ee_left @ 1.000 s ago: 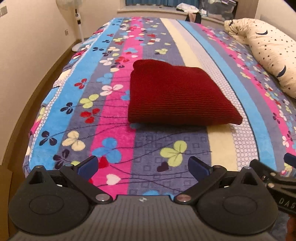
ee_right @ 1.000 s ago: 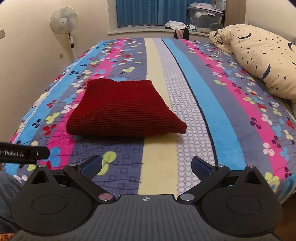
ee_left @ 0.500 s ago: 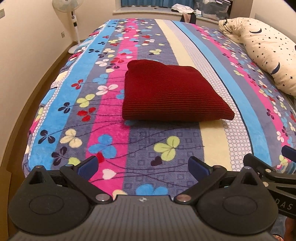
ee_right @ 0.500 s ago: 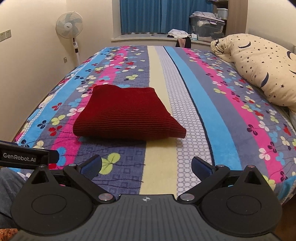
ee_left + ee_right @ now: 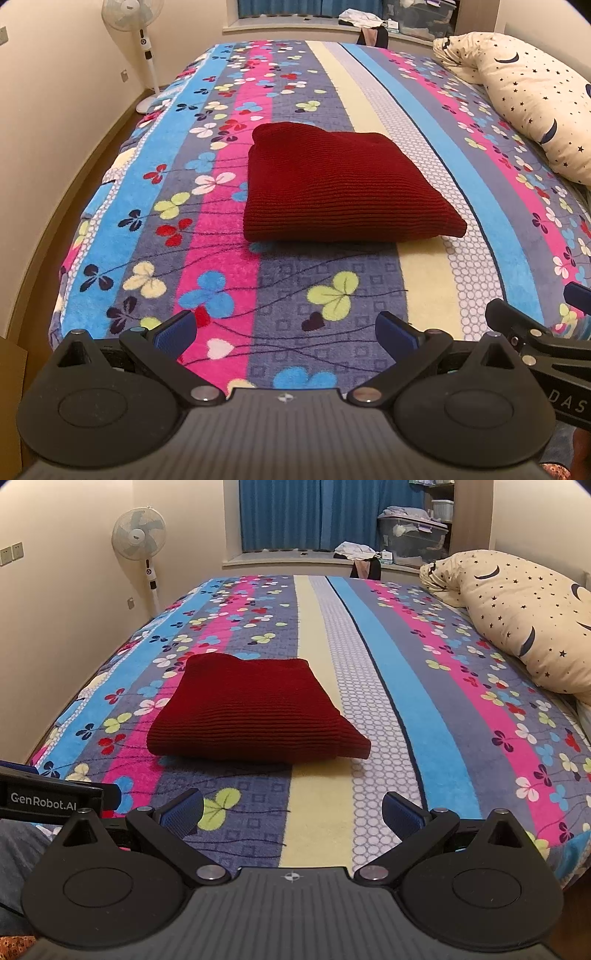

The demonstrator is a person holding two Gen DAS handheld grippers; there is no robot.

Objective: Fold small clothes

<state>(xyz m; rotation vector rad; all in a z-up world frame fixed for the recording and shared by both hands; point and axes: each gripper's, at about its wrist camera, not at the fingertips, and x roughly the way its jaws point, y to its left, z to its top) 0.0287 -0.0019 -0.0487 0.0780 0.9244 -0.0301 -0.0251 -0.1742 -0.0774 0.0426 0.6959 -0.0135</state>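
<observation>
A fan (image 5: 138,535) is seen at the far left by the wall. On the bed (image 5: 424,280), covered by a striped floral blanket, a red knit (image 5: 340,188) lies folded, left of the yellow stripe and partly over it. Both the left gripper (image 5: 285,332) and the right gripper (image 5: 291,808) are held over the near edge, fingers spread, well apart from the knit. A starred pillow (image 5: 524,616) is seen at right.
</observation>
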